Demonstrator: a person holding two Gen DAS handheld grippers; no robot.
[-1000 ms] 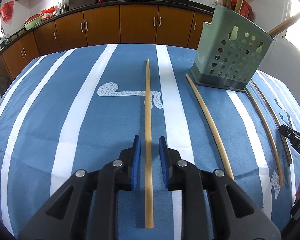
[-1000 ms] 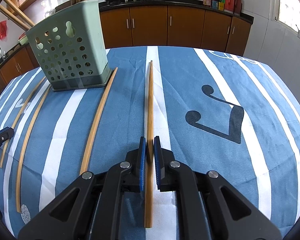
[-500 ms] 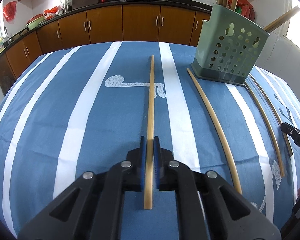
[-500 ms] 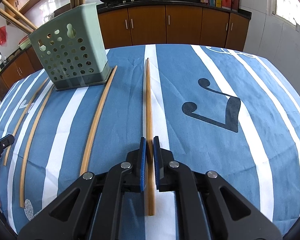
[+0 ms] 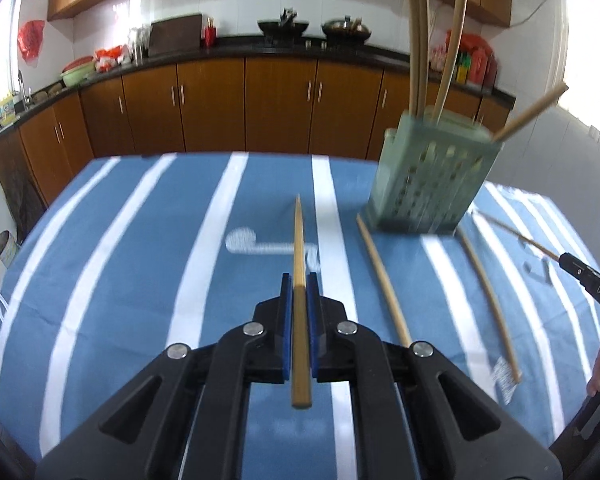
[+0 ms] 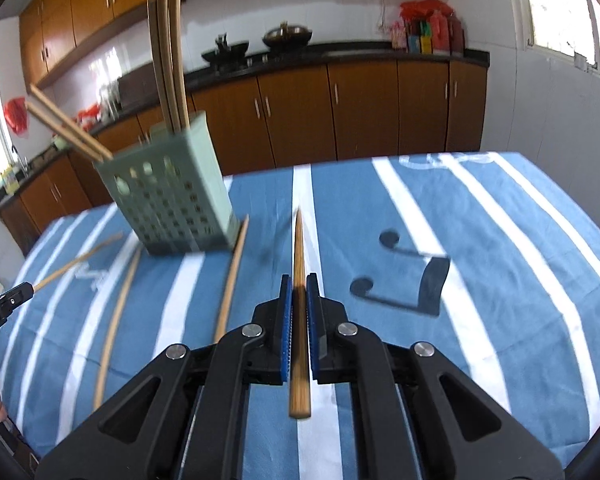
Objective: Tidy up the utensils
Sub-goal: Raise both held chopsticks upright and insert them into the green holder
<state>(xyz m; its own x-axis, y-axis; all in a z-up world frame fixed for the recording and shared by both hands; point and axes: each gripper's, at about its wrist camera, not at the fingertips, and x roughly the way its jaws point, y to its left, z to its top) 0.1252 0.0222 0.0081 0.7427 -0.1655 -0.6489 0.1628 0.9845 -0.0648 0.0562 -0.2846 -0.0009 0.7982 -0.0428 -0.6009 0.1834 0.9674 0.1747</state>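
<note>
My left gripper (image 5: 299, 280) is shut on a long bamboo chopstick (image 5: 299, 248) and holds it lifted above the blue striped tablecloth (image 5: 140, 272). My right gripper (image 6: 299, 280) is shut on another chopstick (image 6: 299, 248), also lifted. The green perforated utensil holder (image 5: 428, 176) stands at the back right in the left wrist view with several chopsticks upright in it. It also shows in the right wrist view (image 6: 172, 204) at the left. Two loose chopsticks (image 5: 384, 280) lie on the cloth beside the holder.
The other gripper's tip shows at the right edge of the left wrist view (image 5: 592, 280) and the left edge of the right wrist view (image 6: 4, 304). Brown kitchen cabinets (image 5: 280, 104) and a counter with woks stand behind the table.
Both grippers have lifted their chopsticks off the cloth and risen; the left jaws closed on its chopstick a second ago. The views now look higher and are motion-blurred.
</note>
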